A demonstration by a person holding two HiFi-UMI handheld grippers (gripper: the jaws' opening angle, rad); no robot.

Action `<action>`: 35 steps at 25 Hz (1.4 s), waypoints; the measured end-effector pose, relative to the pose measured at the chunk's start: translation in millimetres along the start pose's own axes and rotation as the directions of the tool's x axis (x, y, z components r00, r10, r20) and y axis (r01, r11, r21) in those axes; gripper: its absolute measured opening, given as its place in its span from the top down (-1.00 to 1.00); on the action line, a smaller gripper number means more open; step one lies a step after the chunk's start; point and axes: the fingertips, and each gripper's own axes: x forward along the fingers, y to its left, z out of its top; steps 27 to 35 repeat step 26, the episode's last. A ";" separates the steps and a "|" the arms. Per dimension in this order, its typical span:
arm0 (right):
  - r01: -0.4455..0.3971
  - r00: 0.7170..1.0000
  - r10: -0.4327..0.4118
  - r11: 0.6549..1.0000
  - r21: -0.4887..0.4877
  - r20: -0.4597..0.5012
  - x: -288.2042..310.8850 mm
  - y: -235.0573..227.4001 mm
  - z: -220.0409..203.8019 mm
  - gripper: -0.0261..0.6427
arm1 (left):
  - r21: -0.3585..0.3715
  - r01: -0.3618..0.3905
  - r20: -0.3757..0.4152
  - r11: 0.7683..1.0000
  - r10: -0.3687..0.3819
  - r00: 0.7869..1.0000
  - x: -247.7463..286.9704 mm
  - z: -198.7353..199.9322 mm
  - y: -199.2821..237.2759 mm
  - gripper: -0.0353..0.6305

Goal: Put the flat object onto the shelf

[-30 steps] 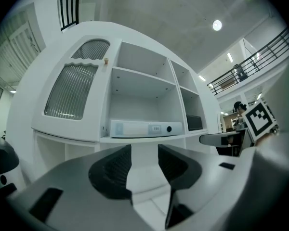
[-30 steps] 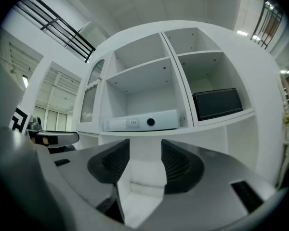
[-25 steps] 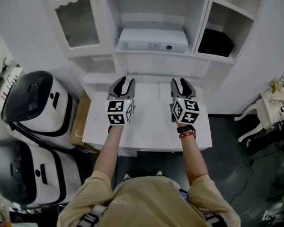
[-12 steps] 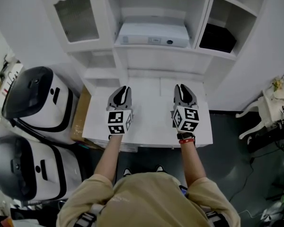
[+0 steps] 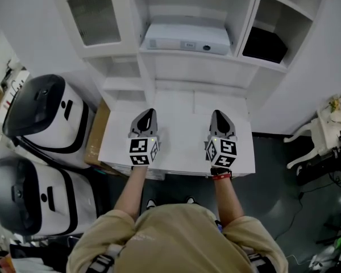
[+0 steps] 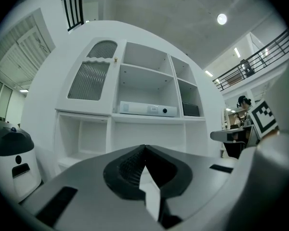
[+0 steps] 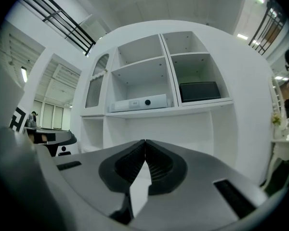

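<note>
— Nearest the camera, what is there?
— A person in a tan shirt (image 5: 176,240). Both forearms are stretched toward the far side, and there is a red band (image 5: 222,175) on the right wrist.
— And just past the hands?
— The left claw (image 5: 148,114) and the right claw (image 5: 218,115) are level with each other and well apart. Both point at the shelving across a white worktop (image 5: 182,147). I cannot tell whether they rest on it.
— Spread or closed?
— Each is pressed together, tip against tip. Both have just been closing, and the two gripper views show nothing between the jaws. Only white surface shows through the gap behind the tips.
— What stands left of the worktop?
— A white-and-black machine (image 5: 28,201) is near, and a second machine (image 5: 42,115) is farther off. Brown cardboard (image 5: 96,141) sits just beside the worktop's left edge.
— Farther still?
— A white shelf unit (image 5: 193,75) rises at the worktop's far edge. The flat object (image 5: 186,37) is a low white box with a small dark round spot on its front. It lies on the middle shelf (image 5: 187,54), well apart from both claws.
— And beside it?
— A flat black thing (image 5: 265,44) lies in the compartment to its right. A ribbed glass door (image 5: 95,19) closes the one to its left.
</note>
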 end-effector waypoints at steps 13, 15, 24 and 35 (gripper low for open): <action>-0.040 0.999 0.040 0.999 0.009 -0.007 -5.4 -15.1 -12.6 0.85 | 0.011 -0.027 -0.004 1.000 0.027 1.000 8.1 -6.2 -22.7 0.84; -0.048 0.999 0.048 0.999 0.011 -0.006 -5.2 -20.9 -13.1 0.85 | 0.000 -0.032 -0.006 0.999 0.032 0.999 11.7 -7.4 -28.7 0.83; -0.109 0.994 0.109 0.994 0.016 -0.011 -4.6 -54.8 -17.3 0.85 | -0.036 -0.109 0.003 0.993 0.109 0.994 28.5 -8.5 -55.4 0.83; -0.128 0.992 0.128 0.992 0.016 -0.011 -3.0 -61.4 -17.1 0.85 | -0.039 -0.119 0.002 0.992 0.120 0.993 32.1 -10.2 -60.6 0.83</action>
